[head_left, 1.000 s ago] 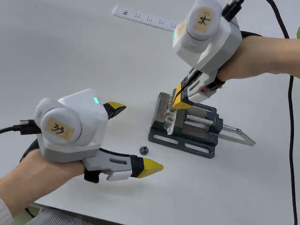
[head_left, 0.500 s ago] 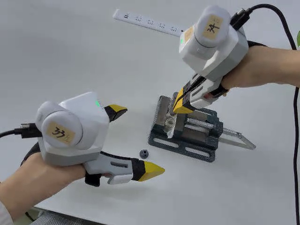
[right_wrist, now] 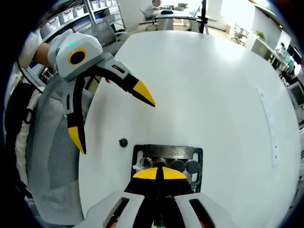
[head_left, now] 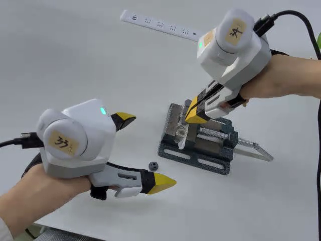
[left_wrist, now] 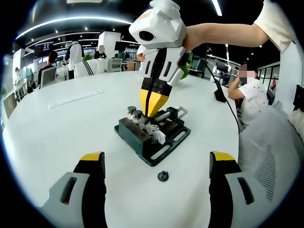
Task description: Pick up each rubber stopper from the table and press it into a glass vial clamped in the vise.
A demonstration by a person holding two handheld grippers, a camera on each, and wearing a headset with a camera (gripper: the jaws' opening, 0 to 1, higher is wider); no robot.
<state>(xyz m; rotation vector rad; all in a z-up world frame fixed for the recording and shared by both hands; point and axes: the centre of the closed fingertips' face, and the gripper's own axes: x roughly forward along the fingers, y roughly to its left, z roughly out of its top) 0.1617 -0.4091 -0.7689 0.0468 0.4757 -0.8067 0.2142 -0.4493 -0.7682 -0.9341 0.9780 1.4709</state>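
Plainly, the vise [head_left: 198, 143] held a row of vials [left_wrist: 137, 116], several plugged. One stopper [head_left: 154, 164] lay on the counter [head_left: 75, 60] beside it. The right gripper [head_left: 194, 116], jaws closed, hung over the vials; the left gripper [head_left: 145, 149] hovered wide open near the stopper.

Vise [head_left: 200, 143]: on the desk [head_left: 75, 60], right of middle in the head view, its handle pointing off to the right.
Glass vials [head_left: 181, 133]: in a row, clamped in the vise toward its left end.
Rubber stopper [head_left: 154, 164]: on the desk, just before the vise's front-left corner and apart from it.
Power strip [head_left: 160, 23]: at the far side of the desk, behind the vise, well apart.
Right hand-held gripper [head_left: 194, 118]: above the vise, its tips over the vial row.
Left hand-held gripper [head_left: 148, 149]: left of the vise, with the stopper just ahead of its tips.
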